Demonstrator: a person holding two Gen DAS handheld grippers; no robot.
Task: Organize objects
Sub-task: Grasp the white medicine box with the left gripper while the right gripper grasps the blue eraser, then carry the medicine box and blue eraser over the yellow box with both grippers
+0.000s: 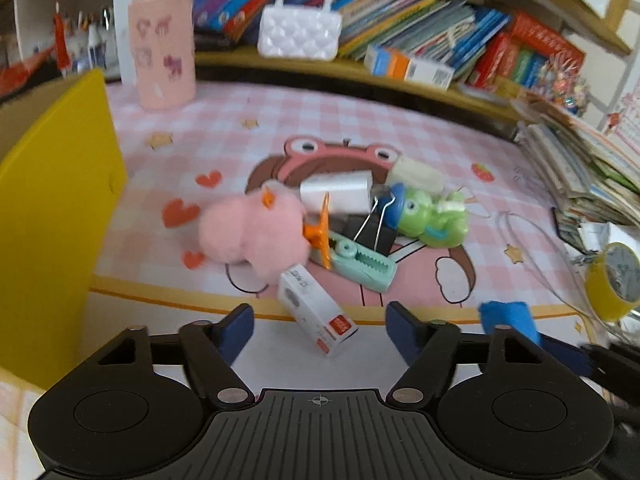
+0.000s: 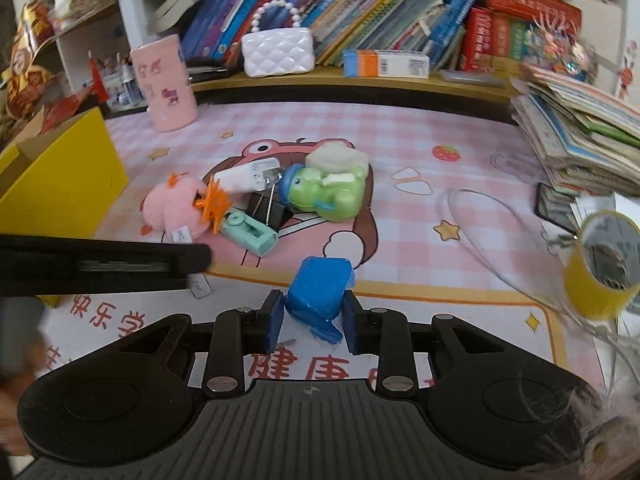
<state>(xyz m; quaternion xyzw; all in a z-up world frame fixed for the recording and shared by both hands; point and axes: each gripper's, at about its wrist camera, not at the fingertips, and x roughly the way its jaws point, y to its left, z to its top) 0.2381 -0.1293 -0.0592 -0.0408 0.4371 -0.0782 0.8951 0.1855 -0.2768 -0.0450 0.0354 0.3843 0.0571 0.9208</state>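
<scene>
A heap of small things lies on the pink checked mat: a pink plush, an orange spiky clip, a mint toothed clip, a black binder clip, a green toy figure and a white charger. A small white box lies at the heap's near edge, between the fingers of my left gripper. The pads stand apart from it, so that gripper is open. My right gripper is shut on a blue wrapped block, near the mat's front border.
A yellow box stands at the left. A pink cup and a white handbag are at the back, under a shelf of books. A stack of books, a yellow tape roll and a clear cable lie at the right.
</scene>
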